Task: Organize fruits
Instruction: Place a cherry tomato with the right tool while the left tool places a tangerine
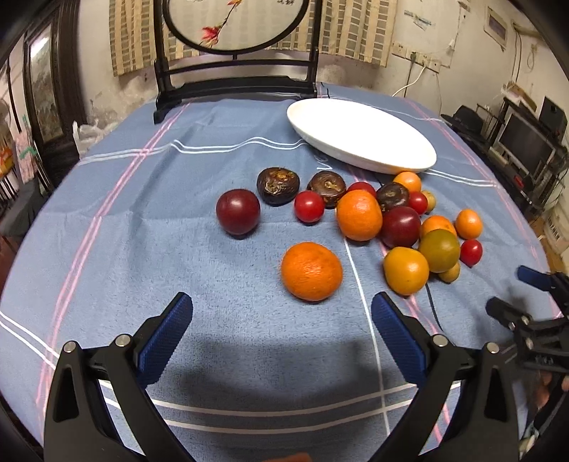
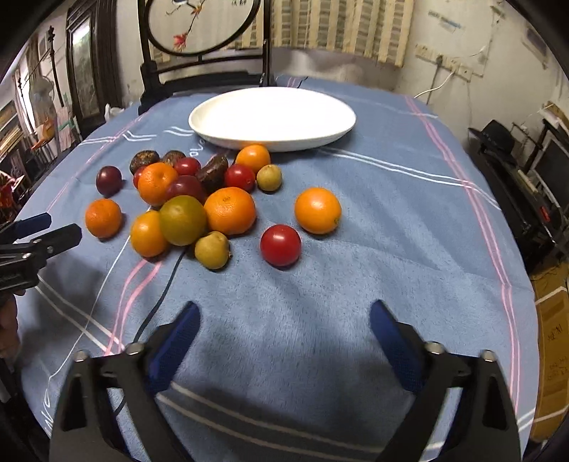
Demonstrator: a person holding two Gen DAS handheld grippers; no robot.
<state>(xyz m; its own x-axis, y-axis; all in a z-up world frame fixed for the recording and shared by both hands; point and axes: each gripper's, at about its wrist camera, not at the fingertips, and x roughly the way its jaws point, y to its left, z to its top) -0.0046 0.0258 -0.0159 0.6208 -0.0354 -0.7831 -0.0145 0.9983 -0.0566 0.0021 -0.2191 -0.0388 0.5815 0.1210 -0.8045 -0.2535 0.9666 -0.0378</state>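
A: Blue cloth [image 1: 177, 220] over the bench, fruits [image 2: 185, 199] heaped just in front of the white plate [image 2: 272, 119], none on it.

B: Left gripper [image 1: 282, 320] spread wide, holding nothing, an orange [image 1: 312, 271] just ahead. Right gripper [image 2: 284, 320] likewise gaping, near a red tomato [image 2: 280, 245].

Round screen [image 1: 234, 21] cut off at top edge, small yellow fruit [image 1: 449, 273] half hidden behind green-orange fruit [image 1: 439, 250]
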